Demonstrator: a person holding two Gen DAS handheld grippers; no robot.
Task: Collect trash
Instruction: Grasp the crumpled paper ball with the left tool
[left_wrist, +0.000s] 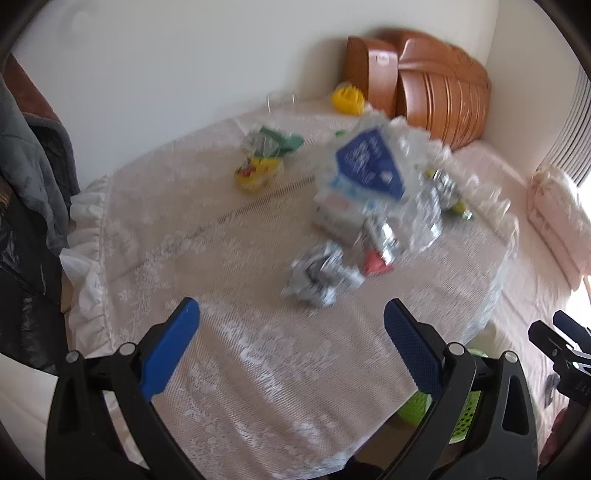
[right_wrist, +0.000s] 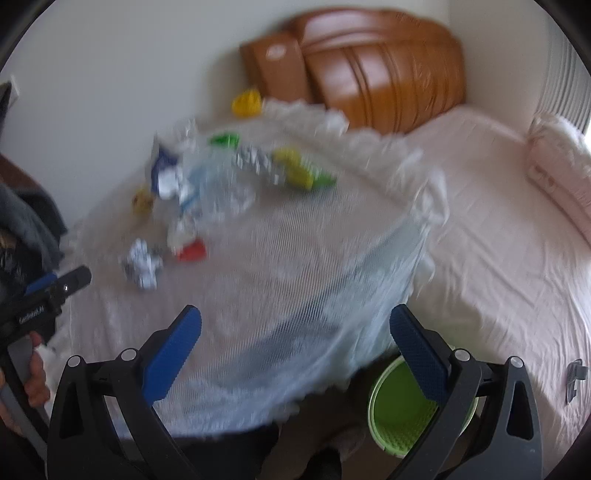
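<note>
A pale pink bed (right_wrist: 491, 229) fills the room's right side, its carved brown wooden headboard (right_wrist: 384, 70) against the white wall (left_wrist: 166, 74). Beside the bed stands a round table under a white lace tablecloth (left_wrist: 258, 350). Just off the tabletop's near right edge, lower down, sits a lime-green plastic basket (right_wrist: 399, 410).

The trash lies toward the tabletop's far half: a crushed clear plastic bottle with a dark blue label (left_wrist: 373, 177) near the middle, a crumpled grey-white paper ball (left_wrist: 317, 275) nearer the front, a small red scrap (left_wrist: 376, 262) just beside it, and a yellow wrapper (left_wrist: 255, 173) toward the far left edge. Motion blur makes all label print unreadable.

The left gripper (left_wrist: 291, 325) hangs over the near edge with its blue-padded jaws spread wide, holding nothing. The right gripper (right_wrist: 295, 328) likewise gapes wide and grips nothing.
</note>
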